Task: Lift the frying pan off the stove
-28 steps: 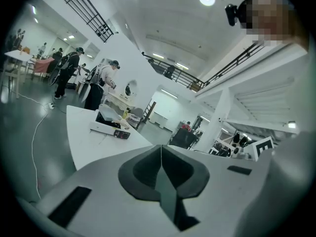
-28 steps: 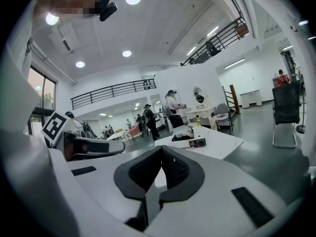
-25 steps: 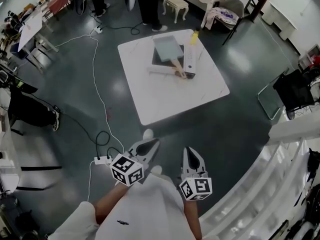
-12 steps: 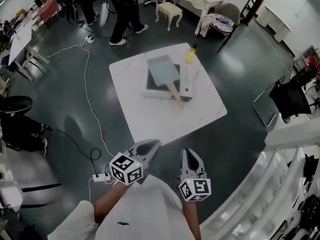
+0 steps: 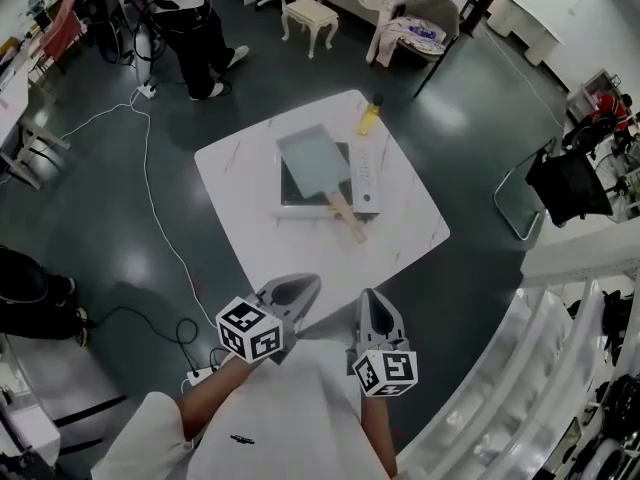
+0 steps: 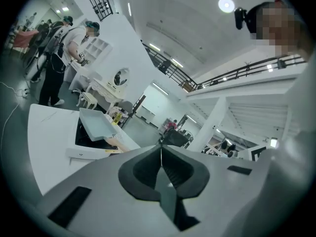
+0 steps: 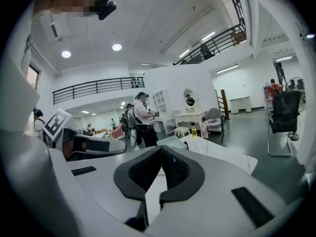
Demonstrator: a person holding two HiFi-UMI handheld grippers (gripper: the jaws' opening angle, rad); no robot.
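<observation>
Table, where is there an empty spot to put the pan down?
The table is bare along its left edge beside the stove, and at the near corner past the wooden handle of the frying pan. The far right is crowded: stove, pan and yellow bottle.

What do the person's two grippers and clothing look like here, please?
Both the left gripper and right gripper have light grey tapered jaws with dark ribbed pads. Each carries a white cube with black square markers. The person wears a white short-sleeved top.
</observation>
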